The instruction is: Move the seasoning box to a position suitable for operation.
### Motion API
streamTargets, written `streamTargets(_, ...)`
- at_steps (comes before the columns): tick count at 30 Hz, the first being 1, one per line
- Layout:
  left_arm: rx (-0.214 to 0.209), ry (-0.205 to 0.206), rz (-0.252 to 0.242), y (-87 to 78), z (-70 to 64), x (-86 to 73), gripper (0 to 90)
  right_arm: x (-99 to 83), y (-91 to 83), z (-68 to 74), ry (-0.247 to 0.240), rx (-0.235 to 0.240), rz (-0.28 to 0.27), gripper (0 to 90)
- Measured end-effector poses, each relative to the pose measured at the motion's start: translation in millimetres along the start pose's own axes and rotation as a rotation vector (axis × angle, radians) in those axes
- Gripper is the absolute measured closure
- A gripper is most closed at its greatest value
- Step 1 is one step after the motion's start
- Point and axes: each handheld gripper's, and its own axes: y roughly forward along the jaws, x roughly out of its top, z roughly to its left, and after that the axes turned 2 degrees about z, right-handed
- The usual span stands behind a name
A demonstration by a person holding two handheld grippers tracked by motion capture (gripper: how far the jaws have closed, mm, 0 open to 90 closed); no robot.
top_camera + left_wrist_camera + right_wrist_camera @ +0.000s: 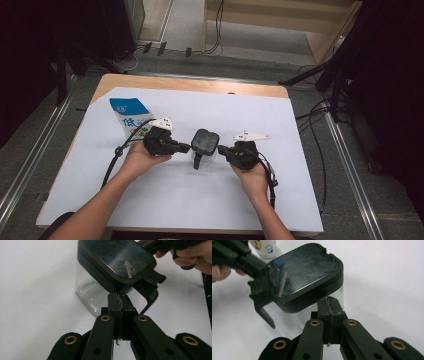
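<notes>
Two grippers, left (186,148) at nine o'clock, right (223,149) at three, flank my jug (205,141), jaws pressed together, empty.

Both forearms extended forward from the near edge, left hand (142,156) gripping the left gripper (186,148) and right hand (252,175) the right gripper (223,149), tips pointed inward toward each other, jaws of each pressed together with nothing between.
</notes>
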Motion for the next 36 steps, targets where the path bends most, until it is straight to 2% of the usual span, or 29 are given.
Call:
streamTargets(2, 0.003, 0.002, 0.000, 0.9, -1.0, 0.3, 90.0, 1.3, 1.3, -4.8, 0.011, 0.012, -0.008, 90.0)
streamTargets(6, -0.002, -0.002, -0.002, 2.2, -1.8, 0.4, 90.0, 2.3, 2.5, -7.3, 0.002, 0.011, -0.007, 90.0)
streamTargets(11, -0.025, 0.017, 0.005, 4.8, -6.7, 1.9, 90.0, 6.6, 6.0, -12.1, 0.006, 0.019, -0.011, 90.0)
streamTargets(14, -0.015, 0.014, 0.000, -1.4, -4.0, 1.5, 90.0, 5.3, 4.6, -13.0, 0.022, 0.027, -0.012, 90.0)
streamTargets(17, -0.001, -0.006, -0.014, -4.7, 0.5, 1.1, 90.0, 4.9, -2.8, -9.4, 0.010, 0.022, -0.031, 90.0)
streamTargets(18, 0.004, -0.017, -0.024, -4.8, 2.6, 1.0, 90.0, 4.0, -5.8, -7.4, 0.020, 0.022, -0.038, 90.0)
streamTargets(20, 0.013, -0.029, -0.023, -1.4, 6.8, 1.3, 90.0, 2.3, -8.4, -4.1, 0.019, 0.022, -0.032, 90.0)
streamTargets(25, 0.010, -0.021, -0.011, 4.9, 7.6, 3.6, 90.0, -2.2, -6.3, 2.7, 0.012, 0.010, -0.005, 90.0)
streamTargets(36, 0.008, -0.016, -0.008, 5.9, 6.5, 3.9, 90.0, 0.5, -2.3, 0.8, 0.020, -0.006, -0.014, 90.0)
